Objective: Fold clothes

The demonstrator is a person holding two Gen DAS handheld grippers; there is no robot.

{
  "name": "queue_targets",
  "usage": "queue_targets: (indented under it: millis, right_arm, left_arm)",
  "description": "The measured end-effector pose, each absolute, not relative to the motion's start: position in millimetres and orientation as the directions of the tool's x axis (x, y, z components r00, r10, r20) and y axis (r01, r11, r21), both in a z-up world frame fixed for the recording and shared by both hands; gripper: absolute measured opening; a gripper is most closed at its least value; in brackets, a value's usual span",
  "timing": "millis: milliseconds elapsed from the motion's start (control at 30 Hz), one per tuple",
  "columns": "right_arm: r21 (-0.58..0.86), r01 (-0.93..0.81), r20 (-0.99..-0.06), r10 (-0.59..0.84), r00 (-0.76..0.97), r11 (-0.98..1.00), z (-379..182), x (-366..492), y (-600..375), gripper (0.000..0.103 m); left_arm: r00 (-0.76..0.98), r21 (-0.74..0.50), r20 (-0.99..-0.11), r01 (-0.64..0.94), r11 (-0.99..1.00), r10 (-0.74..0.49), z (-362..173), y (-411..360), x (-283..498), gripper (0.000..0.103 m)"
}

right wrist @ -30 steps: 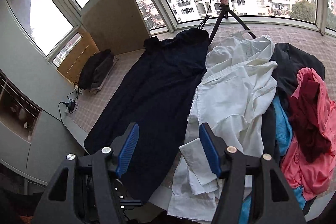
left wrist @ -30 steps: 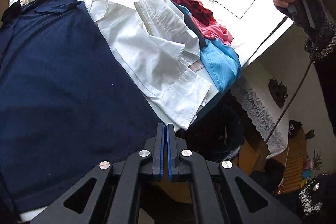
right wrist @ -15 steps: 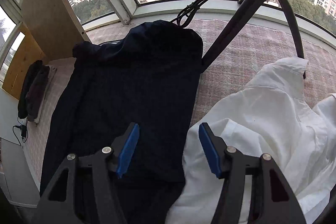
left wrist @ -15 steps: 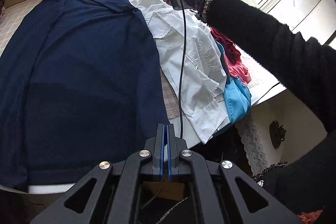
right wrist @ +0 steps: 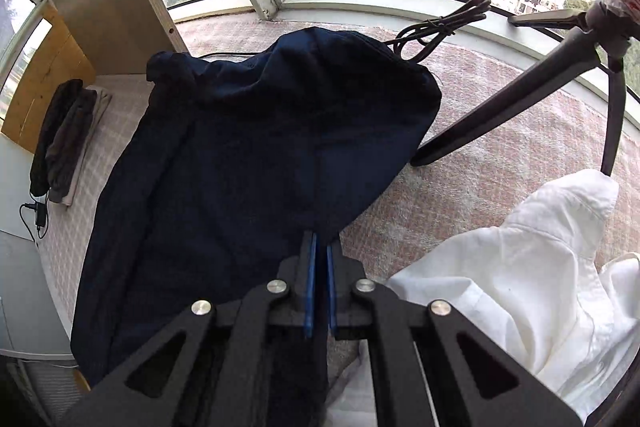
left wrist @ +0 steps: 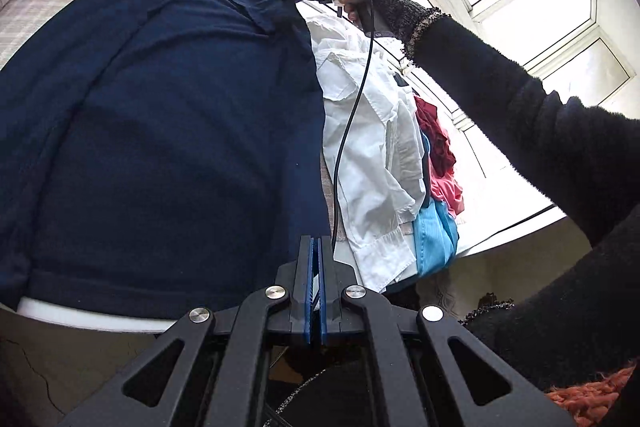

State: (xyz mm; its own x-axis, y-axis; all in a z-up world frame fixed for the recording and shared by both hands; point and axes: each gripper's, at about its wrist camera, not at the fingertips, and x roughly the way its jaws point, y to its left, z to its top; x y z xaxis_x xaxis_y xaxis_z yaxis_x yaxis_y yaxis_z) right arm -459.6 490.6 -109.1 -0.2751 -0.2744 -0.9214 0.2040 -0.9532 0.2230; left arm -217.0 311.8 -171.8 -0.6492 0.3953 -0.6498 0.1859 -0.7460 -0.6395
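The navy shirt (left wrist: 160,131) lies spread on the checked table cover (right wrist: 500,155), collar end toward the windows and hem at the near table edge, with its right shoulder or sleeve edge drawn up off the surface. The right gripper (right wrist: 320,287) has its blue pads pressed together on that raised navy cloth, which rises in a soft hump ahead of the fingers. From the left wrist view the same gripper sits at the shirt's far right corner with the cloth tented toward it. Whether it holds a seam or only a loose fold of one layer is hard to tell from either view.

The left gripper (left wrist: 316,291) hangs off the table's near edge, just beyond the hem, pads together and apparently holding nothing.

The shirt looks light, limp and thin. It will drape and sag from any single hold and probably drag along the table cover rather than slide cleanly. A seam, the shoulder, cuff or hem corner gives the surest grip, since plain cloth may slip out. A second hold at the hem corner on the same side would keep the folded edge straight.

Beside it on the right lies a white shirt (right wrist: 520,267), its edge just beside the navy one, then red (left wrist: 434,135), pink (left wrist: 450,187) and light blue garments (left wrist: 436,239). A tripod leg (right wrist: 500,107) stands near the lifted part and could snag it.
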Motion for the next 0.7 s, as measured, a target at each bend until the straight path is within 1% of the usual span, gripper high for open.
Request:
queue_targets:
  millis: [100,200,267,333,400,433,467,500,533,633,700]
  right_arm:
    - [0.199,0.248,-0.925,-0.265,-0.273,-0.948,-98,-476,449,0.005]
    - [0.168,0.287,-0.931,-0.248,-0.268,-0.943,-93,-494,406,0.005]
    - [0.174,0.281,-0.934,-0.249,-0.257,-0.944,-106,-508,381,0.005]
    - [0.146,0.294,-0.947,-0.220,-0.235,-0.944,-127,-517,357,0.005]
    - [0.065,0.350,-0.966,-0.147,-0.215,-0.934,-147,-518,333,0.010]
    - [0.051,0.366,-0.965,-0.140,-0.223,-0.929,-148,-514,328,0.013]
    - [0.037,0.381,-0.964,-0.134,-0.231,-0.924,-149,-509,324,0.020]
    - [0.032,0.391,-0.962,-0.135,-0.238,-0.920,-148,-505,322,0.023]
    - [0.061,0.387,-0.956,-0.164,-0.241,-0.920,-141,-499,326,0.027]
    - [0.151,0.391,-0.928,-0.266,-0.261,-0.908,-106,-470,343,0.027]
    - [0.257,0.434,-0.886,-0.390,-0.250,-0.863,-77,-429,356,0.027]
  left_arm:
    - [-0.692,-0.650,-0.647,0.281,-0.706,0.321,-174,285,-192,0.001]
    - [-0.700,-0.648,-0.665,0.368,-0.667,0.260,-188,263,-174,0.001]
    - [-0.695,-0.638,-0.683,0.419,-0.645,0.224,-198,251,-166,0.001]
    - [-0.677,-0.618,-0.709,0.461,-0.636,0.198,-210,242,-164,0.001]
    - [-0.660,-0.604,-0.727,0.486,-0.631,0.189,-217,235,-165,0.001]
    - [-0.655,-0.599,-0.733,0.493,-0.631,0.185,-219,231,-165,0.001]
    - [-0.651,-0.594,-0.737,0.496,-0.634,0.181,-219,229,-165,0.001]
    - [-0.648,-0.588,-0.741,0.498,-0.637,0.177,-219,226,-165,0.001]
    - [-0.642,-0.581,-0.747,0.502,-0.641,0.174,-220,223,-165,0.001]
    - [-0.627,-0.573,-0.757,0.500,-0.650,0.186,-221,218,-168,0.002]
    - [-0.604,-0.545,-0.775,0.487,-0.682,0.188,-220,218,-174,0.002]
